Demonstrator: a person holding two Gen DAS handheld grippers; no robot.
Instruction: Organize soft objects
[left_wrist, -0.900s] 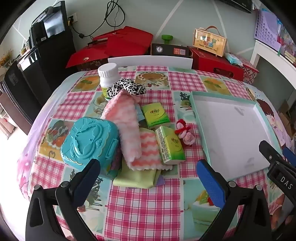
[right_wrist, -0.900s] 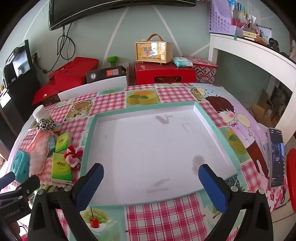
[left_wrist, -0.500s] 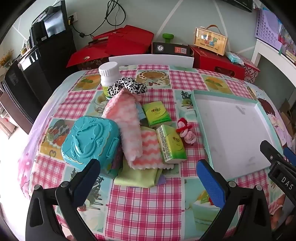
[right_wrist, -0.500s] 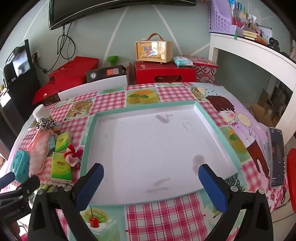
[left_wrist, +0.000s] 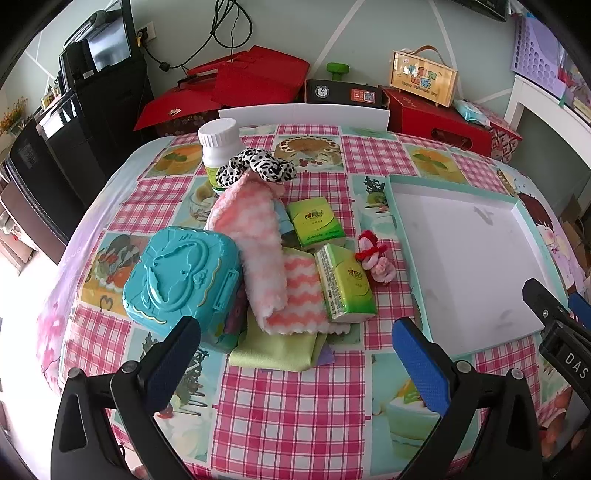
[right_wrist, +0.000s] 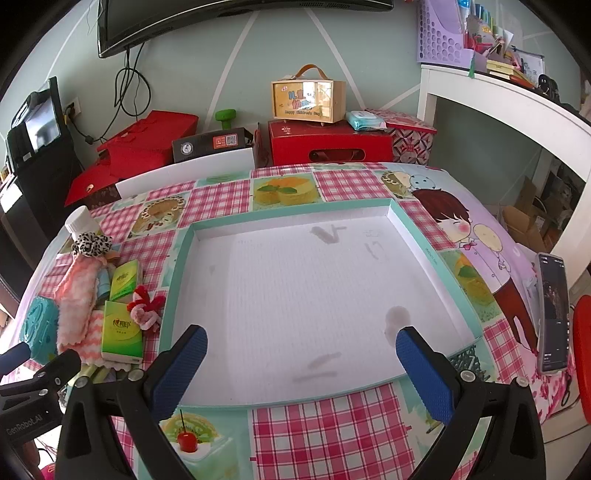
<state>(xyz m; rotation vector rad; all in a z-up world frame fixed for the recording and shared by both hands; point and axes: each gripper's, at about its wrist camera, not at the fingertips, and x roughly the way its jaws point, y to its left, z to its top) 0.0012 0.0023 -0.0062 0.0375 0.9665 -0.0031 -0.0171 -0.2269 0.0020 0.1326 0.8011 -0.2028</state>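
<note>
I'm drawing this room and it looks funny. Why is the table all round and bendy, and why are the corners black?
Left wrist view: the fisheye lens bulges the checked tablecloth and bends the white tray; black corners are the lens edge, and the lower left edge is washed out white. Right wrist view: same bulge, sharp, and the white shelf curves.

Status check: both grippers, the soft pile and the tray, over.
Left gripper open, empty, facing pile. Right gripper open, empty, over tray. Pink towel draped across pile, teal case against it. Tray holds nothing.
</note>
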